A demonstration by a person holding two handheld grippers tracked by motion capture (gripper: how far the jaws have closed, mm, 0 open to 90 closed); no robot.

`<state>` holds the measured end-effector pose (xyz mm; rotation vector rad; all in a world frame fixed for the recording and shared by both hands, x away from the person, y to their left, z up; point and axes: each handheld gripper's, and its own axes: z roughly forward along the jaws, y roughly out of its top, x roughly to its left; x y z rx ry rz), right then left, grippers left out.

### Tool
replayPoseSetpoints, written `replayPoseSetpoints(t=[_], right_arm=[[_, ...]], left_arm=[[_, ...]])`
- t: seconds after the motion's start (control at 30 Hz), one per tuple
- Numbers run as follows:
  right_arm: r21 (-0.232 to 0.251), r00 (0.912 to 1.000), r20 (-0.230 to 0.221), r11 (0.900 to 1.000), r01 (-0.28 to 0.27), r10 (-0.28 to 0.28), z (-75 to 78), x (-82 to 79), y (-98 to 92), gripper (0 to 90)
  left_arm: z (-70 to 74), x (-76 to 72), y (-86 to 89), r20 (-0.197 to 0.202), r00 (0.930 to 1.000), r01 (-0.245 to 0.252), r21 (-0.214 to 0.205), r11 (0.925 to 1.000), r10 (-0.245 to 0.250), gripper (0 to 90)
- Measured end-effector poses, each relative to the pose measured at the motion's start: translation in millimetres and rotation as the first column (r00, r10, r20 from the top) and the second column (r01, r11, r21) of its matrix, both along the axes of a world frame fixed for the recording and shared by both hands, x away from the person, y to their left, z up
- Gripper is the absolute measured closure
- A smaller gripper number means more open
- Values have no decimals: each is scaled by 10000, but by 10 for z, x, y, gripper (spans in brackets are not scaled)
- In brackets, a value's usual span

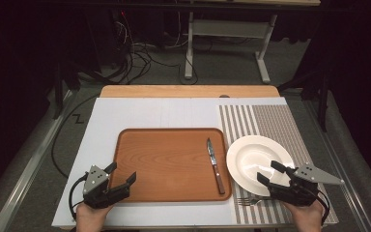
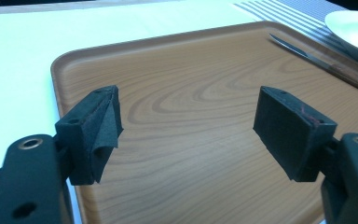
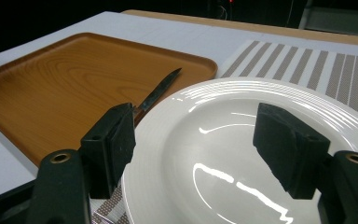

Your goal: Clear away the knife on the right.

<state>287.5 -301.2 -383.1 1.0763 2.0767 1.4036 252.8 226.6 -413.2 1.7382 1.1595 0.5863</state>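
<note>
- The right gripper (image 1: 273, 173) hovered over the near rim of the white plate (image 1: 251, 151), its jaws spread wide and grasping nothing. The left gripper (image 1: 121, 173) sat at the near left corner of the tray (image 1: 169, 164), jaws also released and empty.
- The plate lay on the striped placemat (image 1: 280, 121), just right of the tray; a fork (image 1: 247, 200) lay on the mat just near of the plate, and a knife (image 1: 215, 165) lay inside the tray along the edge nearest the plate.
- Likely risk: the plate looked glazed, smooth and glossy with a shallow ridged rim, so the foam pads (image 3: 121, 135) could slip off it, or a low grip could nudge the fork.
- The tray was wood-grained with rounded corners and a raised lip; the knife had a slim metal blade and a dark wooden handle.
</note>
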Motion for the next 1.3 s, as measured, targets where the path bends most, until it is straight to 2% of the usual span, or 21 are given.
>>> replayPoseSetpoints(t=[0.13, 0.5, 0.67, 1.17, 1.3], right_arm=[[305, 9998, 28, 9993, 209, -210, -34, -27, -85, 300], [670, 9990, 132, 9968, 426, -436, -121, -91, -187, 298], [721, 9987, 265, 9965, 425, -445, -153, -131, -185, 300], [681, 9985, 116, 9963, 527, -536, -234, -89, -222, 295], [603, 9993, 106, 9975, 361, -368, -237, -81, -189, 292]], left_arm=[[-1, -1, -2, 6, 10000, -6, 6, 10000, 6, 242], [0, -4, 4, 12, 10000, -33, -6, 10000, 33, 243], [0, -5, 3, 7, 10000, -31, -1, 10000, 31, 242], [-4, 2, -10, -39, 10000, 66, 99, 9999, -65, 243], [-6, 6, -18, -53, 9999, 112, 140, 9998, -112, 243]])
